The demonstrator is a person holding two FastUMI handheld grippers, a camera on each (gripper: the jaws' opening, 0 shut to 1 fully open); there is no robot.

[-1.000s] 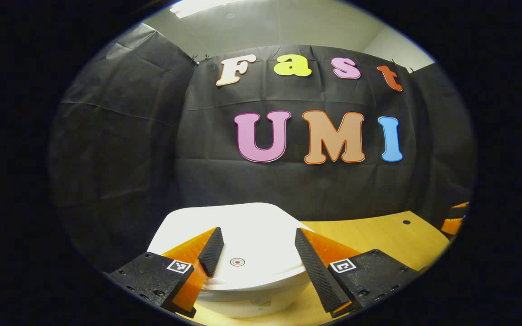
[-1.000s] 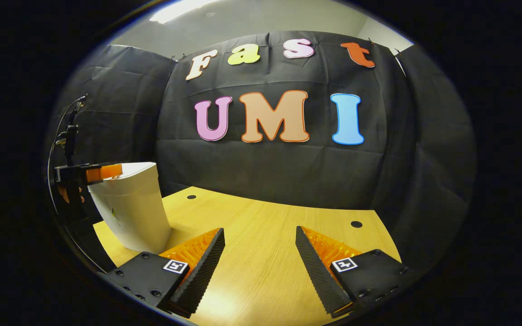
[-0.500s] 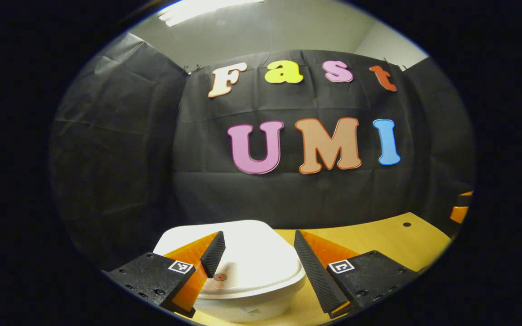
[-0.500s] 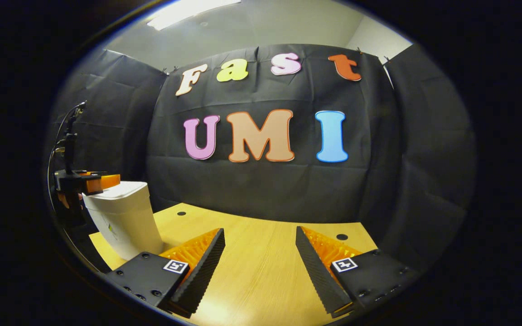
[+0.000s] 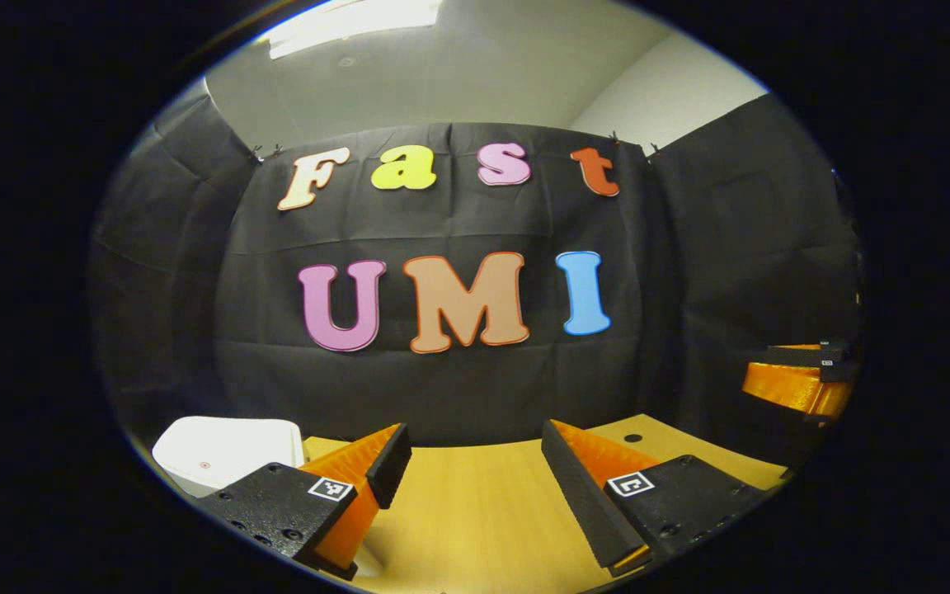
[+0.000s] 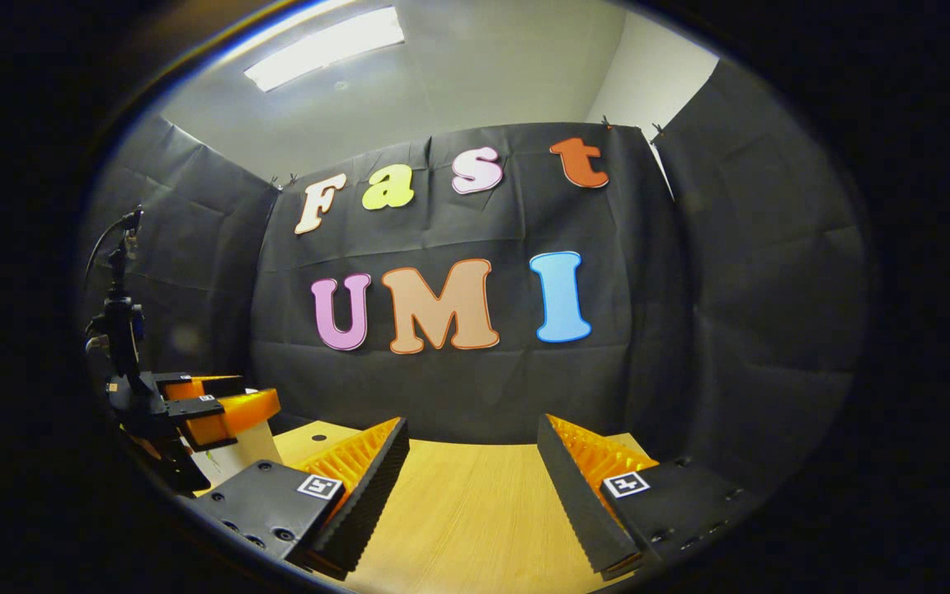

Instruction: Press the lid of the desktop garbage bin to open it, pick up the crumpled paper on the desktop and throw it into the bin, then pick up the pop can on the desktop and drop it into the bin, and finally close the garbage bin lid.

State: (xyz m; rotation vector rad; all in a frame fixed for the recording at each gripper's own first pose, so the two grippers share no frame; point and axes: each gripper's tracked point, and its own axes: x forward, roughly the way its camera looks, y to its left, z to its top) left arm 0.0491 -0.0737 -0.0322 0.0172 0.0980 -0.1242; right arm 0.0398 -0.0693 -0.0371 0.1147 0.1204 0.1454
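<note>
Low at the left edge of the left gripper view sits the white bin [image 5: 228, 454], lid down, on the wooden surface [image 5: 475, 511]. It lies left of and below the left hand-held gripper [image 5: 475, 462], the nearer one. Jaws wide, holding nothing. Right hand-held gripper [image 6: 471, 462] likewise wide and empty, farther off. Task likely finished.

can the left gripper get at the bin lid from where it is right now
Probably yes. The left gripper is open and empty, and the bin lid sits close off its left finger with nothing between them; it would need to swing back over it.
</note>
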